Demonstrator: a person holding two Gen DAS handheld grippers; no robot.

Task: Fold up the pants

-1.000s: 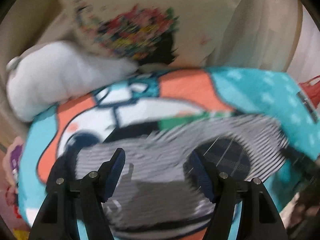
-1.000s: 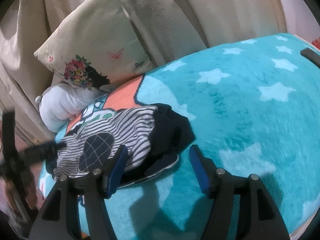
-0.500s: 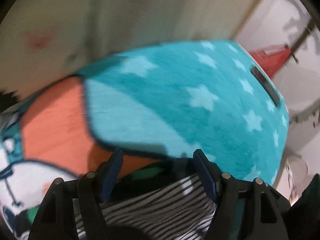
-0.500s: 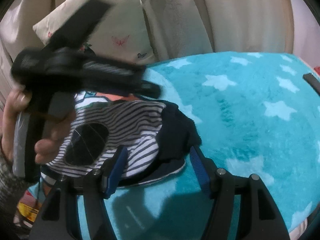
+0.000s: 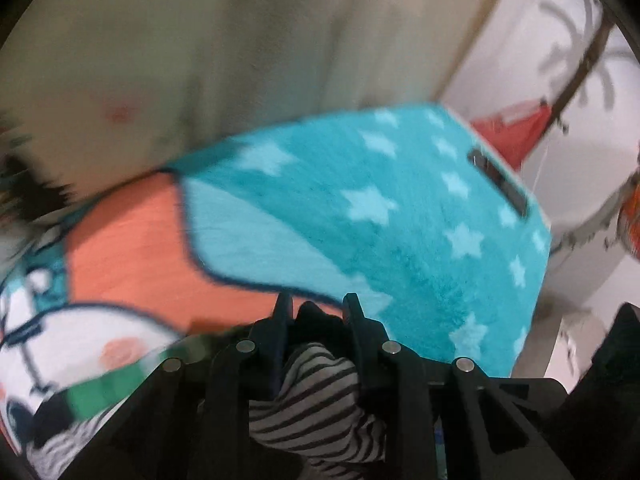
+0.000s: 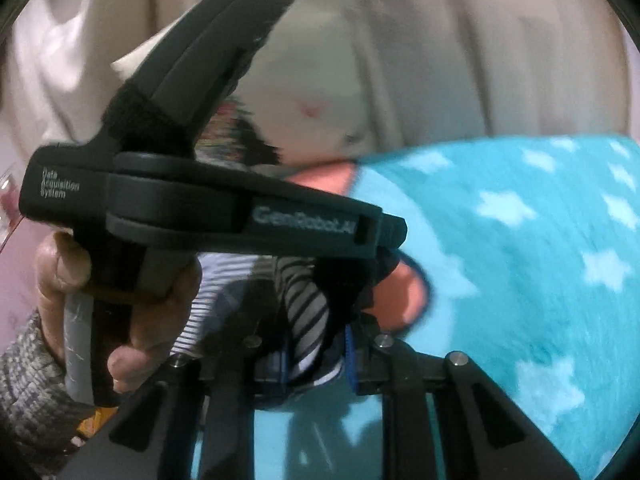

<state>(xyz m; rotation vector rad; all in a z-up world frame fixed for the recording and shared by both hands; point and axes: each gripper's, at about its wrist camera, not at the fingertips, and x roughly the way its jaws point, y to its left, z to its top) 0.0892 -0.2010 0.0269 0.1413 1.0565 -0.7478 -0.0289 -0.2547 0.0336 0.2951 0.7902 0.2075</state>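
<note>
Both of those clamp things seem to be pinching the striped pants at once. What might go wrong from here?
1. Both grippers, left and right, have just closed on bunched folds of the pants, so they may hold several layers, or only a thin edge that could slip out.
2. The two grips sit close together, so lifting could raise a crumpled wad instead of a flat edge.
3. The plush blanket may drag at the cloth and spoil the fold.

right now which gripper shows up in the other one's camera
The left gripper: it crosses the right wrist view, held by a hand. The left view shows only its own fingers on the pants.
</note>
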